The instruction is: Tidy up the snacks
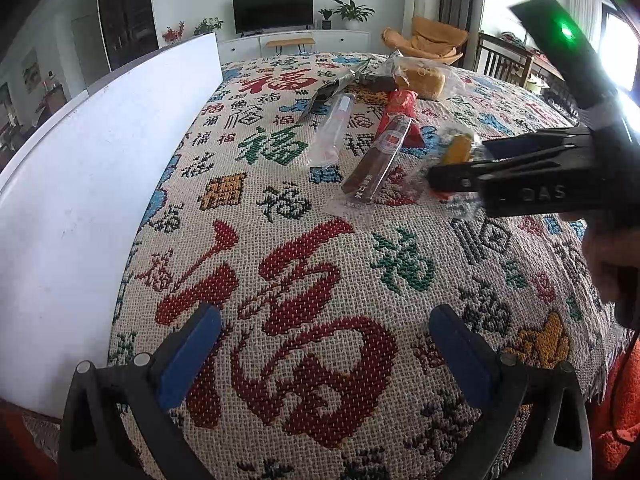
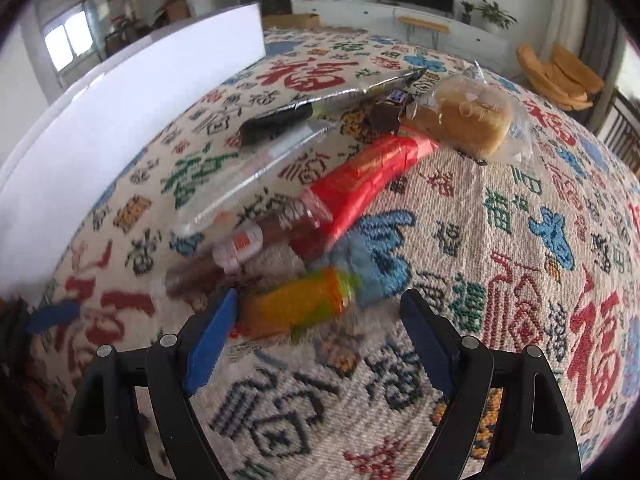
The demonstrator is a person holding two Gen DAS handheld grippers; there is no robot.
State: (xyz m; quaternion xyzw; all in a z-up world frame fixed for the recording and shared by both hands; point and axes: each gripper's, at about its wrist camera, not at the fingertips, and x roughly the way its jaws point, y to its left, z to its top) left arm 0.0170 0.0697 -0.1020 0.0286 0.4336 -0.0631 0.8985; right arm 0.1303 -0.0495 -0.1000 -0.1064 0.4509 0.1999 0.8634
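While both tools hang over the patterned cloth (image 1: 304, 264) that covers the worktop, neither one holds anything. From the left wrist view, the left tool (image 1: 325, 354) stands wide, its blue pads (image 1: 188, 360) apart over a big red woven character, with nothing between them. At about two o'clock in that view the right tool (image 1: 448, 178) comes in from the side, its tips just beside the yellow snack packet (image 1: 458, 150); whether they touch it cannot be told there.

From the right wrist view, the right tool (image 2: 316, 342) is spread wide too. The yellow snack packet (image 2: 296, 306), blurred, lies on the cloth toward eleven o'clock of the gap, its near end just beside the left blue pad (image 2: 210, 344); the other pad is well apart from it.

Beyond the packet, toward twelve o'clock, the other snacks lie in a loose cluster: a brown bar in clear wrap (image 2: 248, 248), a red packet (image 2: 368, 176) touching it, a clear plastic sleeve (image 2: 256, 184) beside them, a long dark foil packet (image 2: 304, 112), a small dark wrapped piece (image 2: 384, 114) and a bagged cake (image 2: 468, 120) at about one o'clock. A white board (image 2: 132, 120) stands along the cloth's edge at ten o'clock.
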